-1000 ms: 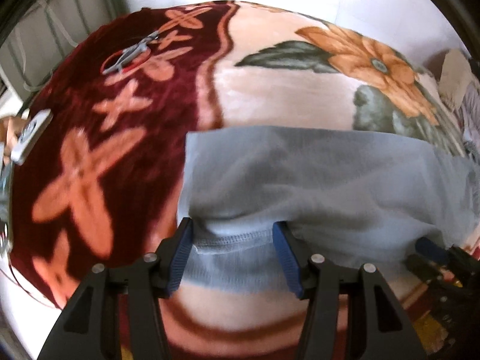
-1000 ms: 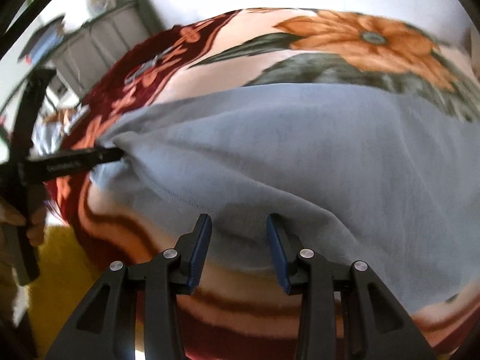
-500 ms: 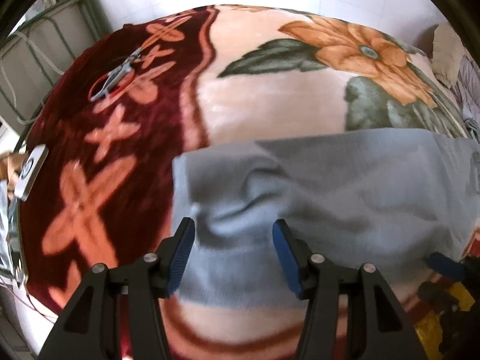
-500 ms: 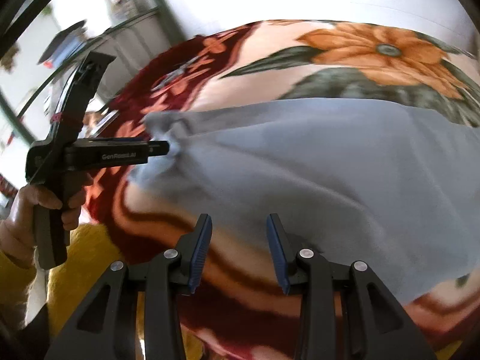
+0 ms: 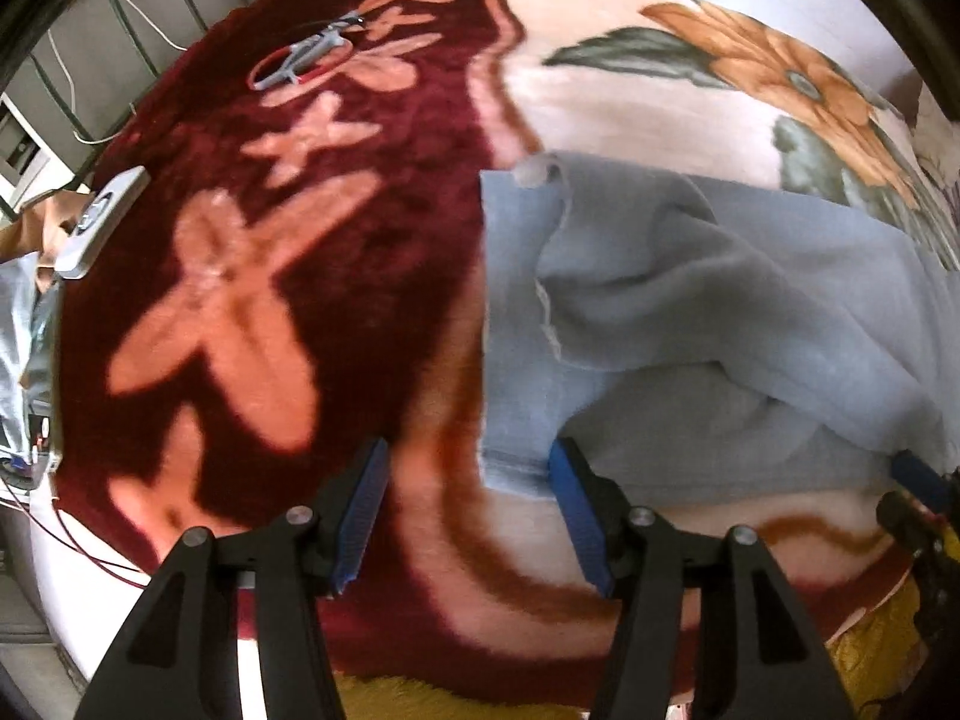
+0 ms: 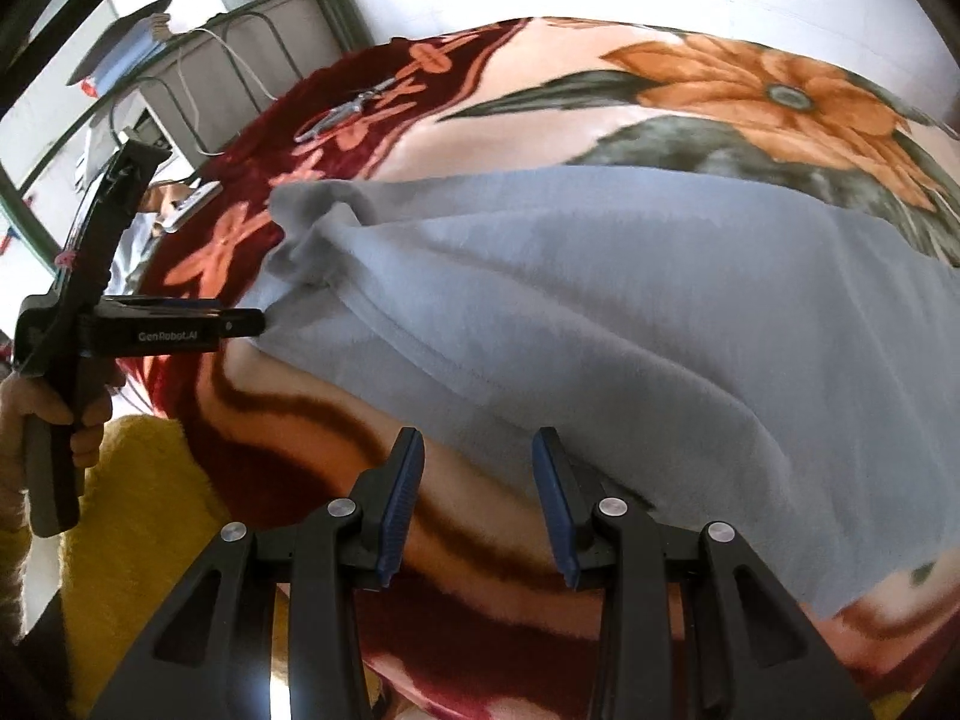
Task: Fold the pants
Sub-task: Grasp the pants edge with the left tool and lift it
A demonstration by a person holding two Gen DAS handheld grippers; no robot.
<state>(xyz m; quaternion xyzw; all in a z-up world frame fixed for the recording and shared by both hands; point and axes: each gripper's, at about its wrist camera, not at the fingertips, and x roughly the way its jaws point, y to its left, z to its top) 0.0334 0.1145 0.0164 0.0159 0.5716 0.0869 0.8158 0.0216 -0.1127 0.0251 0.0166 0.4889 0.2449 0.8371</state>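
Plush floral blanket [image 5: 630,114] covers the bed, and the grey-blue pants [image 6: 630,312] lie folded lengthwise along its near edge, rumpled at the left end. A fold looks just laid. The left tool [image 5: 468,504] has just been opening and stands spread at the left corner, pinching nothing; the right tool [image 6: 477,501] stands apart and empty over the blanket. Next: smooth, then regrip for the crosswise fold.

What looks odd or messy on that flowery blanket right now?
The grey pants are not lying flat: near their left end the top layer is rumpled and flipped back, with a pale edge showing. A pair of scissors also lies loose on the dark red part of the blanket, well away from the pants.
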